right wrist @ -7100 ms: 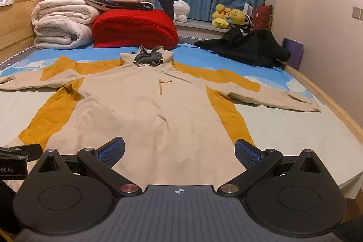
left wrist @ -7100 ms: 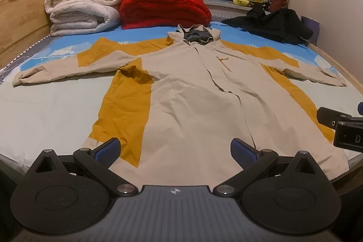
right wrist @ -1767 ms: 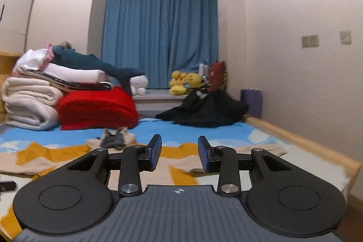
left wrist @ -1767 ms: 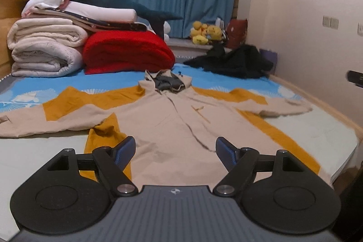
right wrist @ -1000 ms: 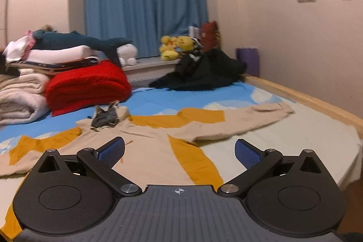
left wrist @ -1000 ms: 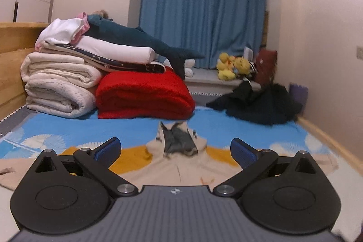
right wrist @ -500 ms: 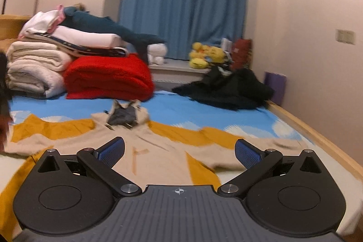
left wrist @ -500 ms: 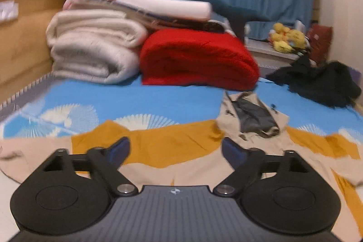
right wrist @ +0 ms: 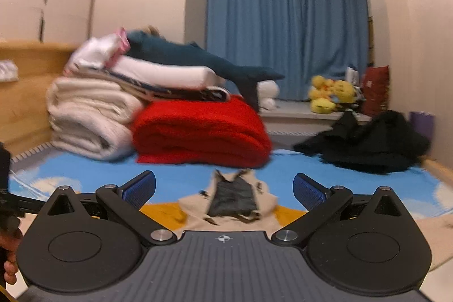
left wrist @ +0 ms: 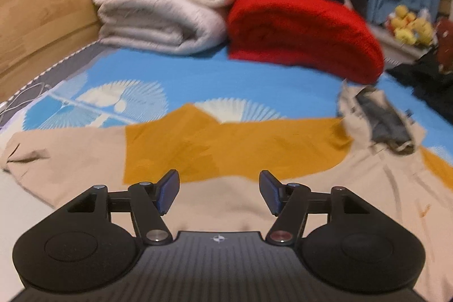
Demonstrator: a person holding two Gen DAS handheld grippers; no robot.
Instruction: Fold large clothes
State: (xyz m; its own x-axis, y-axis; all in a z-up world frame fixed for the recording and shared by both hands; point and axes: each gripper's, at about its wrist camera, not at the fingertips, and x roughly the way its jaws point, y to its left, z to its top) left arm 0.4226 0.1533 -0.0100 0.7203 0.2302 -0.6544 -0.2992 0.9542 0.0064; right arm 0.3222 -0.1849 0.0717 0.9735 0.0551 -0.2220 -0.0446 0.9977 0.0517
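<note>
On the bed (left wrist: 198, 75), our coat (left wrist: 226, 143) lies flat, its sleeve running leftward across mid-frame just ahead of our half-spread, empty left claw (left wrist: 219, 191), nearer than the wide, empty right claw (right wrist: 223, 188).

Both wrist views face headward; sharing red blanket (left wrist: 305, 33).

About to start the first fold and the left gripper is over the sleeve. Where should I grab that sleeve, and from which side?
Take the left sleeve near its beige cuff end, at the far left. It lies flat and stretched out on the bed, so come down from above with the open left gripper and pinch the sleeve's near edge between the fingers; the yellow panel mid-sleeve would likely sag.
</note>
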